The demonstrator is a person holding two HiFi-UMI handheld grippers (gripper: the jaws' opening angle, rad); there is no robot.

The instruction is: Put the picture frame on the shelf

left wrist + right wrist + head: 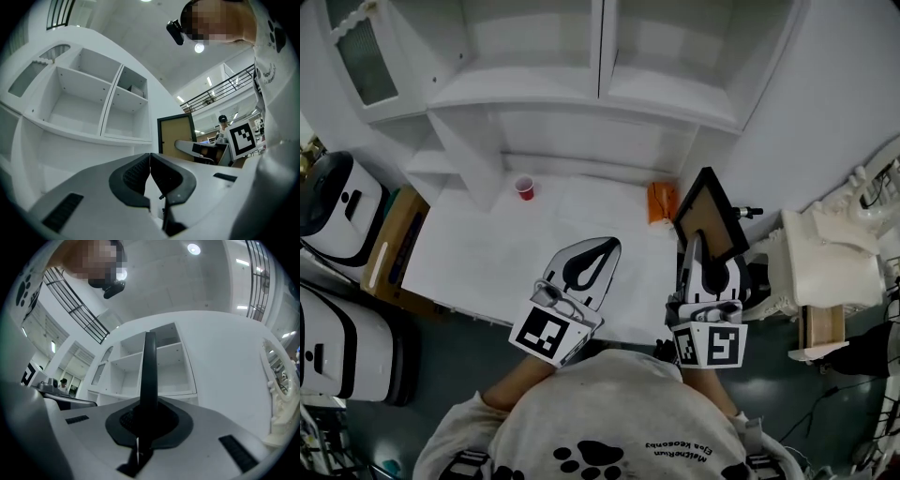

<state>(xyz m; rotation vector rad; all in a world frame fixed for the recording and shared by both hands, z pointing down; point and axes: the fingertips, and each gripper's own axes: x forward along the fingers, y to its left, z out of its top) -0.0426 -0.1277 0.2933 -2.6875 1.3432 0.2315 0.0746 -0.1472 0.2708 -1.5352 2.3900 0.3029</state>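
White shelf (581, 89) stands behind the table (487, 253). We clamp our right gripper (149, 404) tight on the picture frame (710, 217), holding it on edge above the table's right end. Our left gripper (150, 159) has its pads pressed together and carries nothing.
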